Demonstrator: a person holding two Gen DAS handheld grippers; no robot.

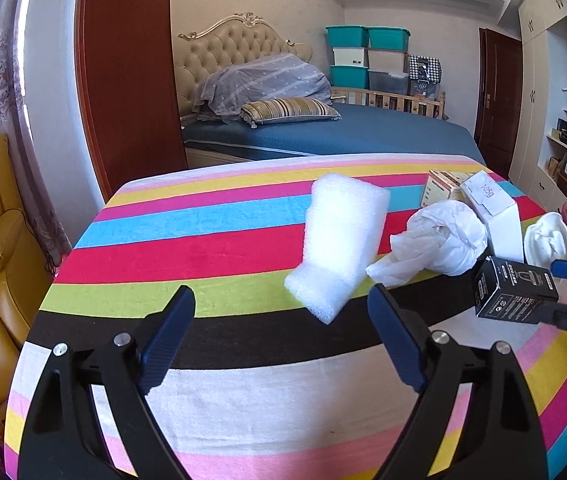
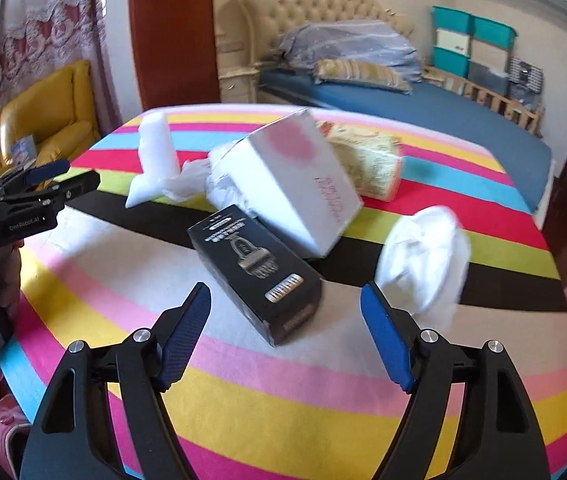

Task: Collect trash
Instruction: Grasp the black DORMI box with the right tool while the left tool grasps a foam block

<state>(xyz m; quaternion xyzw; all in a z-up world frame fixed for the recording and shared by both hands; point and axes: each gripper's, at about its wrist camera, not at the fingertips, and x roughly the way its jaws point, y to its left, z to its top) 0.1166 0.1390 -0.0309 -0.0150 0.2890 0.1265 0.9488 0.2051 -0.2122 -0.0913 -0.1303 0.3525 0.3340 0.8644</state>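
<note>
Now trash approached on striped desk [image 1: 211, 240], nothing gripped yet
Left tongs [image 1: 281, 308] held open and empty just short of foam piece [image 1: 339, 240]; right tongs [image 2: 285, 304] open, empty, black box [image 2: 255, 268] lined up between them; closing on each is judged next

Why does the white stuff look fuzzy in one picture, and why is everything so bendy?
Right wrist view: motion blur smears the crumpled white plastic bag and big white cardboard box. Left wrist view: the white foam sheet looks sharp. Both views: the fisheye lens curves the striped tablecloth's edges and darkens the corners.
</note>
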